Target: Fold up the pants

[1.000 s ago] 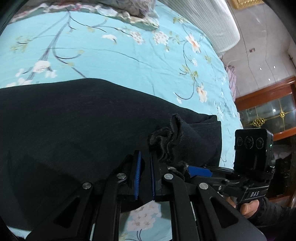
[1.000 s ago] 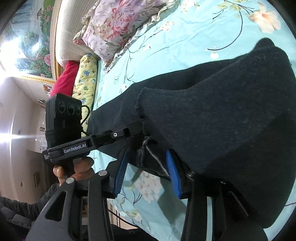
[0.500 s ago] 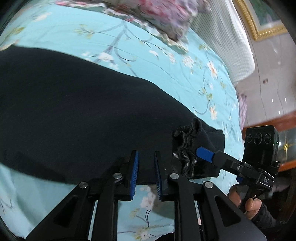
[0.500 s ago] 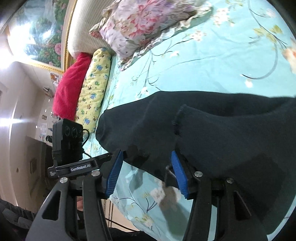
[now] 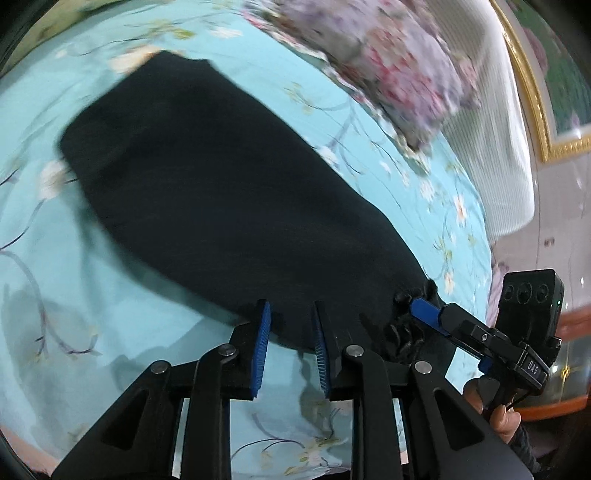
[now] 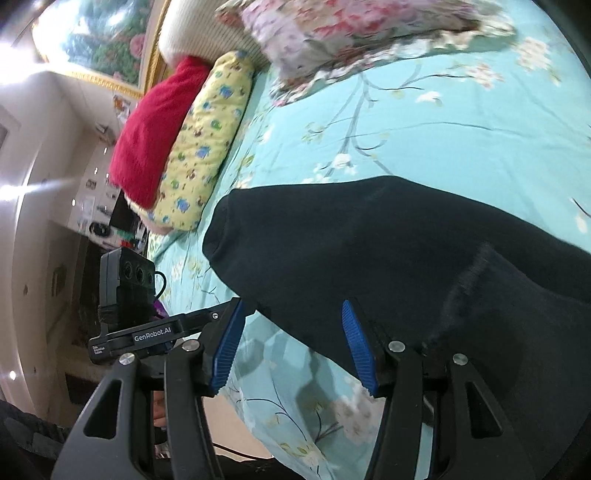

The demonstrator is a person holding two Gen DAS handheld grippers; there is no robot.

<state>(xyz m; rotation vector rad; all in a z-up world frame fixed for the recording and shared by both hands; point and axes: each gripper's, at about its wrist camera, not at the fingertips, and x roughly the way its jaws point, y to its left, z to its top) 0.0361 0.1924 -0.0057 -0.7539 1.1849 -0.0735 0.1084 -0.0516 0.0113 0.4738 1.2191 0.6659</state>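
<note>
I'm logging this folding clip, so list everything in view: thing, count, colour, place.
pants: 1, black, flat on the bed, near edge at the grippers
bedsheet: 1, turquoise floral, under the pants
floral pillow: 1, pink-purple, at the headboard
yellow pillow: 1, yellow patterned, bed's edge
red pillow: 1, red, beside the yellow one
left gripper: 1, black, blue pads, open
right gripper: 1, black, blue pads, open

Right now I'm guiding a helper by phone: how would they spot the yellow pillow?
Start at the turquoise floral bed. At its head lie pillows. The yellow pillow sits between the red pillow and the sheet, the only one with small blue prints.
</note>
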